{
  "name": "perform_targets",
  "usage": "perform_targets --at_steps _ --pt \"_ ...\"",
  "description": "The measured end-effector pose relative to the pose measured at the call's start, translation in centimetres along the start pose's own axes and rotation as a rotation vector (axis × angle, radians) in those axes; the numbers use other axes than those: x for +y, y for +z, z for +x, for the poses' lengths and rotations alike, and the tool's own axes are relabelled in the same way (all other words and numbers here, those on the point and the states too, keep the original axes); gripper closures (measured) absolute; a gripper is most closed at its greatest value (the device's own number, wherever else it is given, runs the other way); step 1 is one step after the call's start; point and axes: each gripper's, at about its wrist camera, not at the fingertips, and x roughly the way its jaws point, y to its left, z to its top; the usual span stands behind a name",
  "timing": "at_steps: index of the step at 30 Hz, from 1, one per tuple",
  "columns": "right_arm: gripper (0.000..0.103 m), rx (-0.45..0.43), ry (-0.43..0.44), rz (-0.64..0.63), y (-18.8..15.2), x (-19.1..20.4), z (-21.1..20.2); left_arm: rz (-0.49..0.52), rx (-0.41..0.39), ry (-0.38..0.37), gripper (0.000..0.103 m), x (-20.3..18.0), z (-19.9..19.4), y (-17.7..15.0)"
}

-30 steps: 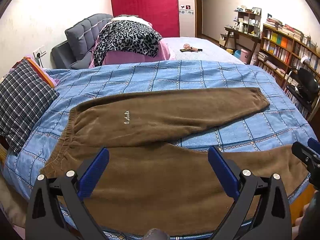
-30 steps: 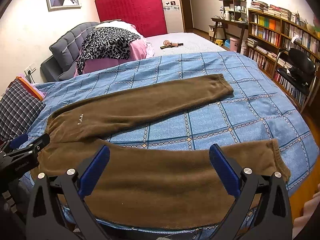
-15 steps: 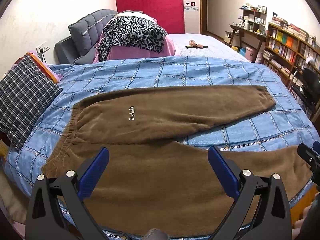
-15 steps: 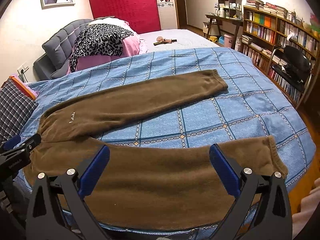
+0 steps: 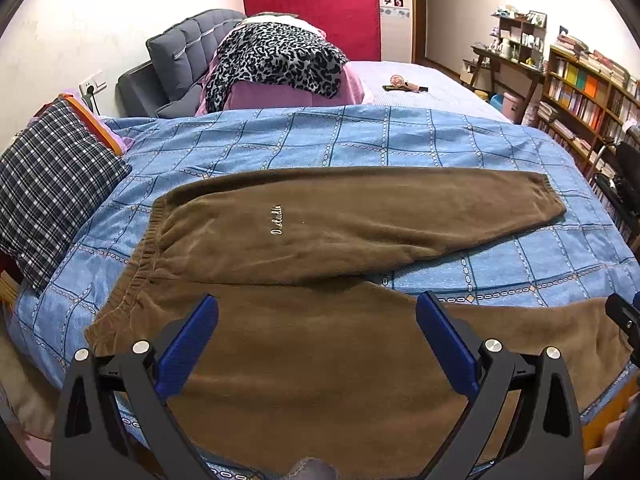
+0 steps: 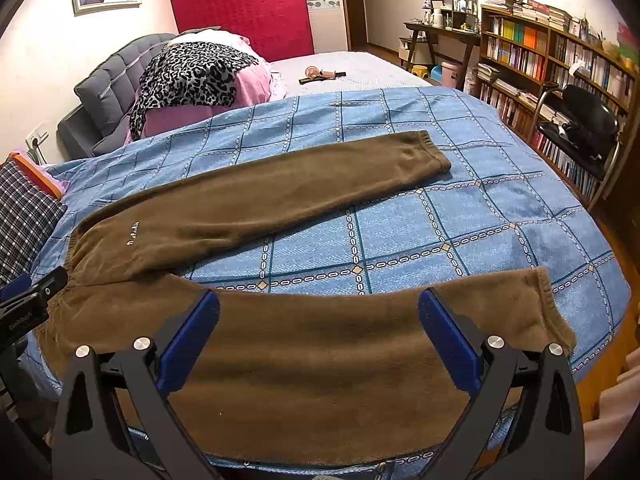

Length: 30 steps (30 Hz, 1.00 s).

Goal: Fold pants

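Brown fleece pants (image 5: pixel 360 224) lie flat on a blue checked bedspread (image 5: pixel 360 140), legs spread apart, waistband at the left. They also show in the right wrist view (image 6: pixel 280 192). My left gripper (image 5: pixel 316 316) is open and empty, hovering over the near leg close to the waistband. My right gripper (image 6: pixel 318 314) is open and empty, hovering over the near leg toward its cuff (image 6: pixel 548 304). Each gripper's tip shows at the edge of the other's view.
A plaid pillow (image 5: pixel 48 192) lies at the left of the bed. A leopard-print and pink pile (image 5: pixel 276 68) sits at the back by a grey headboard. Bookshelves (image 6: pixel 560 52) and a black chair (image 6: pixel 584 120) stand at the right.
Both grippers have risen and tilted a little, so the pants and bed sit lower in view. Both stay open and empty. The pants have not moved.
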Motion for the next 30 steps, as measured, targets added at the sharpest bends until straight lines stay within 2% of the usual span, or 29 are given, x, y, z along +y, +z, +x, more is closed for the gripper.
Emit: perform_targets --at_steps 15,25,30 --pt "0.003 0.034 -0.016 0.009 2.1 -0.6 3.0 -0.015 0.046 0.038 0.005 1.8 3.4 1.1" --pt "0.003 0.088 -0.005 0.036 3.6 -0.7 6.8 -0.158 0.139 0.105 0.005 7.9 8.9 3.2" --pt "0.003 0.121 -0.005 0.039 3.9 -0.3 9.0 -0.207 0.162 0.188 0.005 11.4 12.2 4.8"
